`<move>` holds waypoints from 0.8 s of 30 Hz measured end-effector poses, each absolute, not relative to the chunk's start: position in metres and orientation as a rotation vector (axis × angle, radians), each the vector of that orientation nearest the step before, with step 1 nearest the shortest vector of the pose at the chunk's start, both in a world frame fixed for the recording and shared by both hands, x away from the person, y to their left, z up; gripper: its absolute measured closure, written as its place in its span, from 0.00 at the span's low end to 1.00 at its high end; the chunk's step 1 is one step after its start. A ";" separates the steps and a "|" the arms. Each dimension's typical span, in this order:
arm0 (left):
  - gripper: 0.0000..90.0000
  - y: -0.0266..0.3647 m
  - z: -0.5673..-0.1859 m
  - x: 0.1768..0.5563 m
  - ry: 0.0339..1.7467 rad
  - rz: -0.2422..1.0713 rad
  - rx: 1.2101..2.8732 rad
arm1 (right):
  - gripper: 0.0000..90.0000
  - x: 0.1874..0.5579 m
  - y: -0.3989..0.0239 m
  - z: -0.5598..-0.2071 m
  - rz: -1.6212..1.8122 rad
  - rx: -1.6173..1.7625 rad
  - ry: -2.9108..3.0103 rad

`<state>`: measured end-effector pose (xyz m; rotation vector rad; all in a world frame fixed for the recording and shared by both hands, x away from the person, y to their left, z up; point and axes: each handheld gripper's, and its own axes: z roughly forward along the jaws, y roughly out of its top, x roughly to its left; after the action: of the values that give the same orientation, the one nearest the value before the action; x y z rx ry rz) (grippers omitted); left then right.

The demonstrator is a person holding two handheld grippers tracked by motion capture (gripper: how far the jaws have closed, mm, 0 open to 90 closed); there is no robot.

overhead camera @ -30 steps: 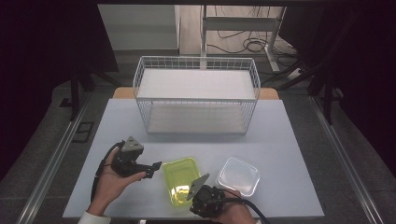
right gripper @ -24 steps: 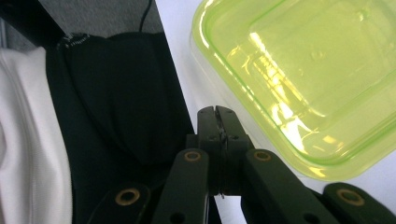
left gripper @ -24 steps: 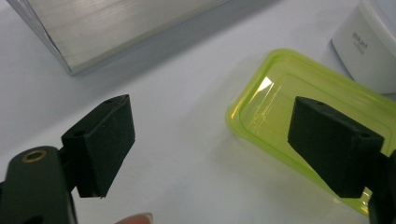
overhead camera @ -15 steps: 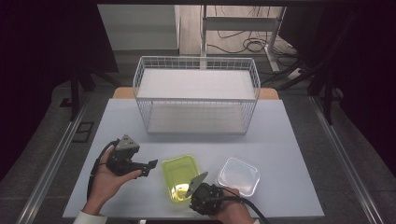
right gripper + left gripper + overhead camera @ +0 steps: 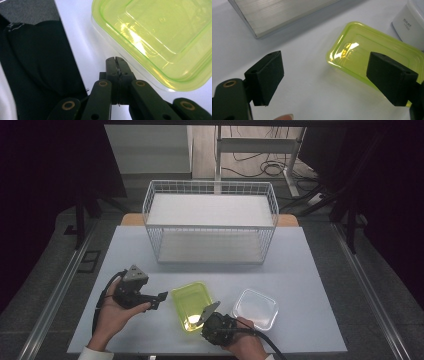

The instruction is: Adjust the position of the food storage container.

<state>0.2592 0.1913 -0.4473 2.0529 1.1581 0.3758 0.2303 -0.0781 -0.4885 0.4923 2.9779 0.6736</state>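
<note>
A yellow-green see-through container [image 5: 189, 301] lies on the table near the front edge. In the left gripper view the container [image 5: 357, 51] sits ahead between the pads. My left gripper [image 5: 159, 300] is held in a hand just left of it, jaws wide open and pointing at it; the left gripper [image 5: 327, 77] has nothing between its pads. My right gripper [image 5: 204, 319] is at the container's near right corner. In the right gripper view my right gripper [image 5: 115, 60] is shut on nothing, its tips beside the rim of the container [image 5: 160, 32], and touch cannot be told.
A clear white container [image 5: 256, 309] lies right of the green one, and the white container [image 5: 412, 22] shows again in the left gripper view. A white wire basket [image 5: 210, 227] stands at the back middle. A brushed metal slab [image 5: 279, 15] lies ahead. The table's front edge [image 5: 67, 50] is close by.
</note>
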 end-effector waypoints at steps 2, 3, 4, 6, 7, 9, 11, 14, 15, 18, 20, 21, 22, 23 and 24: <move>0.16 0.193 -0.447 0.259 1.162 0.378 2.052 | 0.99 0.232 -0.077 -0.489 0.674 0.508 2.969; 0.16 0.194 -0.448 0.259 1.167 0.381 2.052 | 0.99 0.233 -0.076 -0.490 0.668 0.525 2.961; 0.16 0.194 -0.448 0.259 1.167 0.381 2.052 | 0.99 0.233 -0.076 -0.490 0.668 0.525 2.961; 0.16 0.195 -0.449 0.259 1.172 0.378 2.050 | 0.99 0.234 -0.074 -0.492 0.660 0.524 2.958; 0.16 0.195 -0.450 0.259 1.176 0.376 2.054 | 0.99 0.235 -0.073 -0.492 0.656 0.539 2.952; 0.16 0.195 -0.450 0.258 1.176 0.378 2.057 | 0.99 0.237 -0.073 -0.493 0.658 0.558 2.939; 0.16 0.195 -0.450 0.258 1.176 0.381 2.055 | 0.99 0.238 -0.072 -0.493 0.657 0.575 2.930; 0.16 0.195 -0.449 0.258 1.178 0.382 2.056 | 0.99 0.240 -0.071 -0.494 0.660 0.588 2.915; 0.16 0.195 -0.450 0.258 1.180 0.380 2.054 | 0.99 0.242 -0.070 -0.494 0.664 0.621 2.901; 0.16 0.195 -0.450 0.258 1.180 0.380 2.057 | 0.99 0.245 -0.070 -0.495 0.672 0.649 2.881; 0.16 0.195 -0.451 0.258 1.181 0.379 2.057 | 0.99 0.247 -0.070 -0.495 0.675 0.679 2.865; 0.16 0.195 -0.451 0.258 1.182 0.381 2.056 | 0.99 0.247 -0.070 -0.495 0.675 0.679 2.865; 0.16 0.195 -0.451 0.258 1.183 0.381 2.055 | 0.99 0.250 -0.071 -0.496 0.677 0.695 2.851; 0.16 0.196 -0.451 0.258 1.182 0.381 2.057 | 0.99 0.251 -0.071 -0.496 0.682 0.697 2.846; 0.16 0.196 -0.451 0.258 1.183 0.380 2.057 | 0.99 0.251 -0.071 -0.496 0.682 0.697 2.846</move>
<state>0.2582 0.1956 -0.4514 2.0573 1.1833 0.3796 0.2510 -0.0712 -0.4960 0.6970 2.8458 0.6819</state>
